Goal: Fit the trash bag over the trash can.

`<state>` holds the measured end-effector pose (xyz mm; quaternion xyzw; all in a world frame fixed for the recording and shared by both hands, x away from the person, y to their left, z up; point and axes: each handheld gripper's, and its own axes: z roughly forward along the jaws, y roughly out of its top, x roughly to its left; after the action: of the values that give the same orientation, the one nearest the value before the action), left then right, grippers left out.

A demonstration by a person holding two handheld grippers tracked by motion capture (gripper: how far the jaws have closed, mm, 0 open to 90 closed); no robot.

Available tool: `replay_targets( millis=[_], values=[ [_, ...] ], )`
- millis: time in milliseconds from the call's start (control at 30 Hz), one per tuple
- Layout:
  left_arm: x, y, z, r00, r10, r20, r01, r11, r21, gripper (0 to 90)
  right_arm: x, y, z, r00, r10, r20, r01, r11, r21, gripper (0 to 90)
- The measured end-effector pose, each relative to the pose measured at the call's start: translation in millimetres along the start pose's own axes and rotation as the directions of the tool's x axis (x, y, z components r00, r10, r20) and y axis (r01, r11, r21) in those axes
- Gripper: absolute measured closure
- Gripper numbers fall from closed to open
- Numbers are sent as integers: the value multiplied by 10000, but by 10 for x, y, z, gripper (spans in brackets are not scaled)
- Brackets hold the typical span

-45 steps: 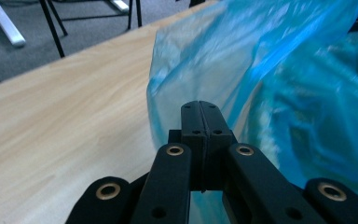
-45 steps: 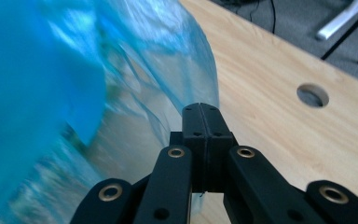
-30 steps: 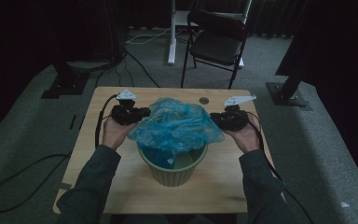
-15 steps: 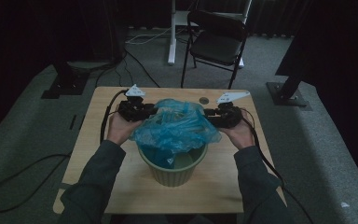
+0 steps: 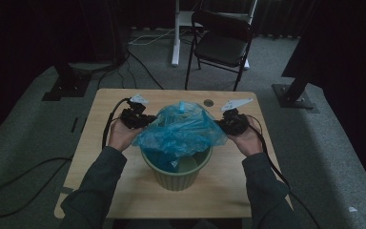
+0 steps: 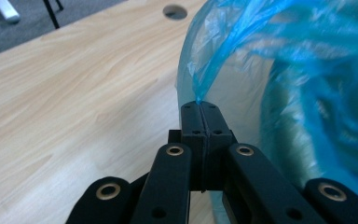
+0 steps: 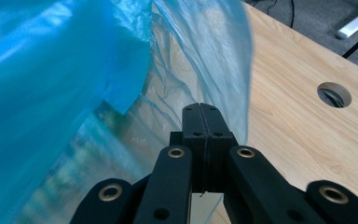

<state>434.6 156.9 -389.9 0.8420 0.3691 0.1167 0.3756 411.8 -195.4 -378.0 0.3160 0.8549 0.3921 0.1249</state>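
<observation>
My left gripper [image 6: 200, 109] and right gripper [image 7: 200, 112] have just clamped the bag [image 5: 181, 131]; high view adds the bin [image 5: 176, 174] beneath

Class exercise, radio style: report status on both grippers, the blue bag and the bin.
Left gripper and right gripper just closed, each pinching blue bag film. Bag bunched over green bin, not seated. Nothing in the way.

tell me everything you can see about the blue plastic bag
The blue plastic bag is thin, crinkled, translucent film, bunched loosely over the mouth of the green ribbed bin mid-table. The left claw is shut on a pinch of its edge; the right claw is shut against its other side, jaws together.
</observation>
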Motion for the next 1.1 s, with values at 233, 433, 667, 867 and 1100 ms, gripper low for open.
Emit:
replay_targets(
  millis=[233, 433, 667, 867, 1100],
  values=[
    [44, -62, -247, 9993, -376, -78, 368, 9956, -860, 793, -20, -27, -212, 9997, 184, -142, -191, 9984, -540, 773],
    [-41, -129, -520, 9997, -245, 66, 252, 9875, -1555, 765, 16, -40, -381, 9980, 323, -538, -377, 9939, -1040, 719],
    [-272, -282, -724, 9986, 300, 439, -203, 9781, -2073, 754, 107, -73, -450, 9933, 282, -1118, -426, 9908, -1284, 706],
    [-423, -398, -819, 9945, 572, 882, -371, 9760, -2144, 761, 242, -118, -527, 9812, 55, -1931, -347, 9884, -1482, 699],
    [-536, -531, -889, 9911, 694, 1136, -427, 9740, -2226, 764, 362, -196, -539, 9741, -344, -2233, 35, 9905, -1375, 685]
  ],
)
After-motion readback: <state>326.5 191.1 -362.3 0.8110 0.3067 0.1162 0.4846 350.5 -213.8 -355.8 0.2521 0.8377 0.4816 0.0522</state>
